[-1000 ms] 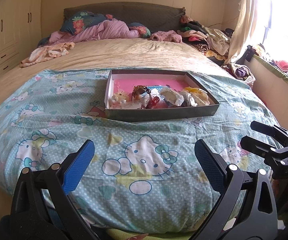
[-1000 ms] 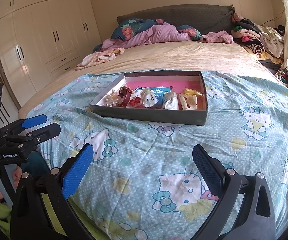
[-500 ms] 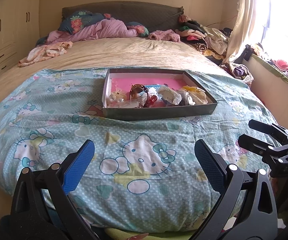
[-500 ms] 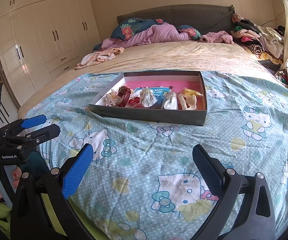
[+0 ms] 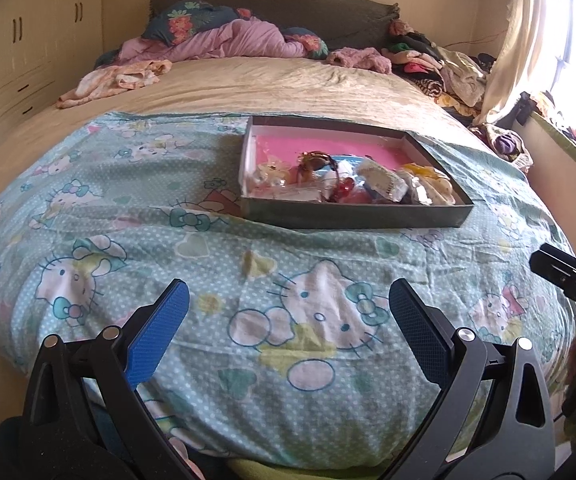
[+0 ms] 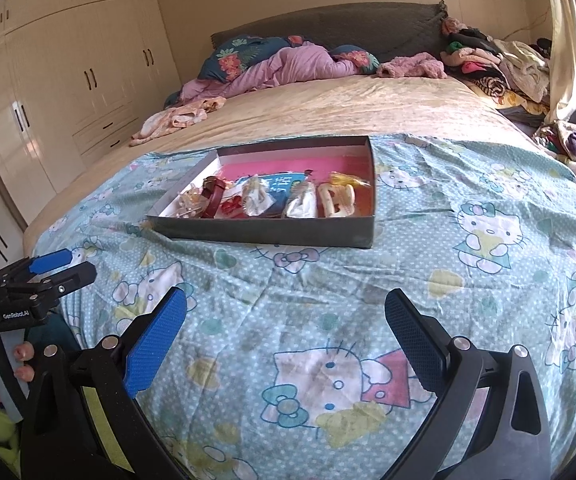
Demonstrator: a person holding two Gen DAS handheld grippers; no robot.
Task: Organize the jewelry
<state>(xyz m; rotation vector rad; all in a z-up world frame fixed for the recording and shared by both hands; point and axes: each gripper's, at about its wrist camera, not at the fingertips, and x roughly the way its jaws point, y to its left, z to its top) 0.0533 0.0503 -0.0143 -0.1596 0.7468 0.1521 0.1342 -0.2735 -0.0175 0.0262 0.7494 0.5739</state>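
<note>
One bed (image 5: 247,88) is shown spread with one cartoon-cat quilt (image 5: 135,240); on the quilt, beyond both tools, one shallow grey box (image 6: 263,232) with a pink floor is seen, and the jewelry is heaped along its near wall. The box is judged light and stiff, of card, and best taken by a side wall, though it may slide or tip on the soft bedding. Inside, roughly seven or eight small pieces are counted, the tangle making an exact tally doubtful: one blue card (image 6: 279,182) at the back; one cream claw clip (image 6: 338,200), rigid and toothed, best pinched across its body; one dark red bangle (image 6: 211,194), hard and smooth, likely slippery, to be taken across its rim; two clear packets (image 6: 255,196), crinkly and light, to be nipped at a corner; one yellow trinket (image 6: 346,179); one pale clear ornament (image 6: 189,200), judged fragile; small red pieces (image 6: 231,206) between them. Two grippers are held over the near edge of the quilt, well short of the box: the left gripper (image 5: 288,320) with jaws spread wide and nothing between them; the right gripper (image 6: 285,320) likewise wide and unloaded.
</note>
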